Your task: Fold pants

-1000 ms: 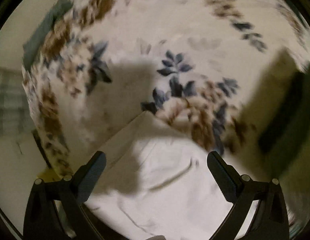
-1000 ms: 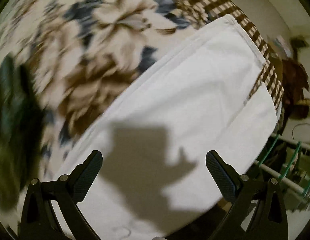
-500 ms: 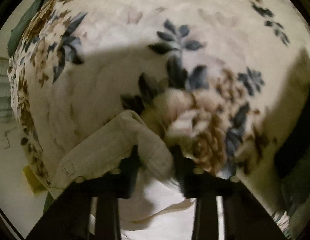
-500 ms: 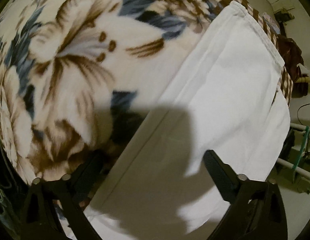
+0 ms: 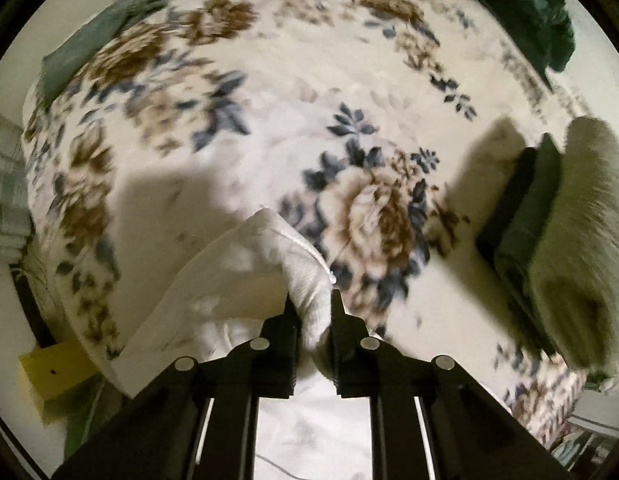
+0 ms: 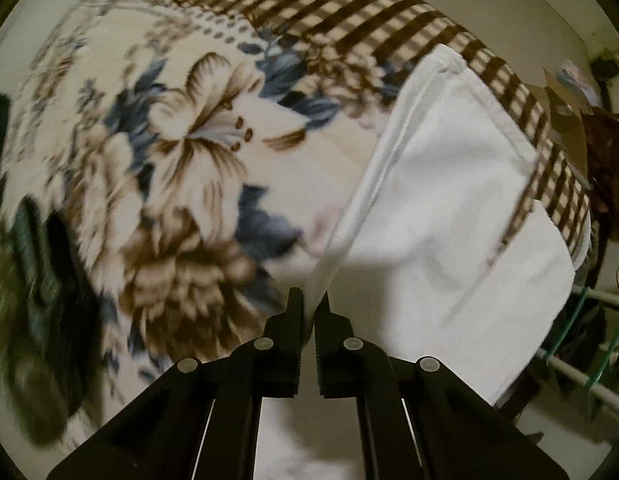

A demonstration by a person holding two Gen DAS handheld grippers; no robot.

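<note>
Left claw [image 5: 311, 304] pinching bunched white pants [image 5: 245, 276], right claw [image 6: 309, 304] gripping edge

Each wrist camera looked forward along its own fingers, steeply down and close over the floral blanket [image 5: 293, 92]; both views shared it (and the white pants [image 6: 449, 184]).

Folded stack [image 5: 565, 248] blurred (edge-cropped).

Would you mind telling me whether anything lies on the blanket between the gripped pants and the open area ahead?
Nothing visible does. Both the left gripper and right gripper pinch the white pants; the floral blanket ahead is bare, with folded clothes off to the right.
</note>
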